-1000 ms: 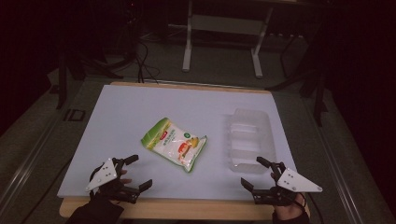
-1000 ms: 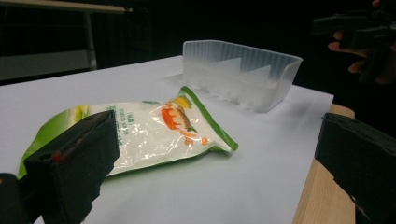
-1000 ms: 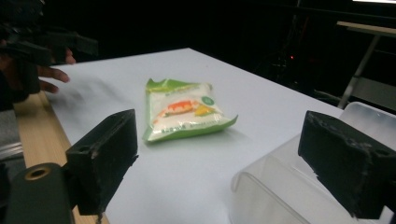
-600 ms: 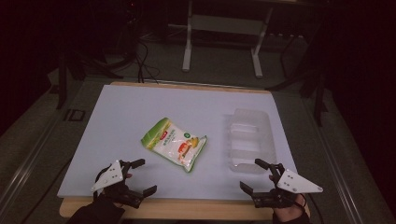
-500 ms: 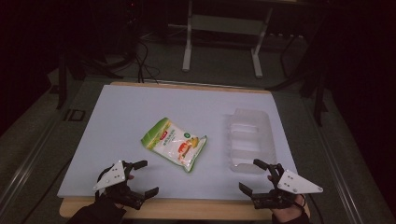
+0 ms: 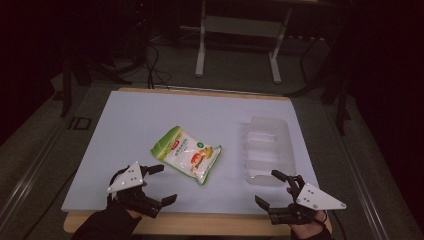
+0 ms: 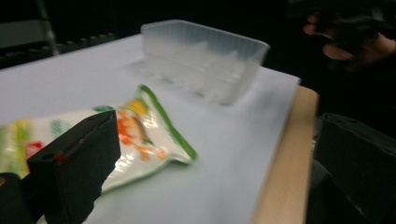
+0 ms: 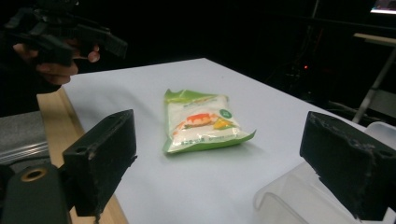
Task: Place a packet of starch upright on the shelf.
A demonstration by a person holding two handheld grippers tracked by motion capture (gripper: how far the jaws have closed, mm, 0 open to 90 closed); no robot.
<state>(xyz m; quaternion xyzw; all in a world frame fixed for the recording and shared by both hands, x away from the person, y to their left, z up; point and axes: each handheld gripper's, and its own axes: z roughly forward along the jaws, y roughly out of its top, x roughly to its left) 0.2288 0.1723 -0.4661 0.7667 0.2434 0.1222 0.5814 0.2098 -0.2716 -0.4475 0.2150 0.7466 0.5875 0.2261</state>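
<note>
Left gripper (image 6: pixel 159 184): we have turned it toward the snack bag (image 6: pixel 187 155), jaws spread.
Right gripper (image 6: pixel 274 189): near tray (image 6: pixel 287 131), jaws spread.
Meaning: pickup not yet begun.

- We see a dim room around a brightly lit white table (image 6: pixel 150 120), with the floor and background falling to near black.
- Light seems to come from above; the snack bag (image 6: pixel 187 155) and clear tray (image 6: pixel 270 147) cast only soft, short shadows.
- In the left gripper view we find motion blur, and glare on the bag's foil.
- The near jaws in the 2 gripper views look soft.
</note>
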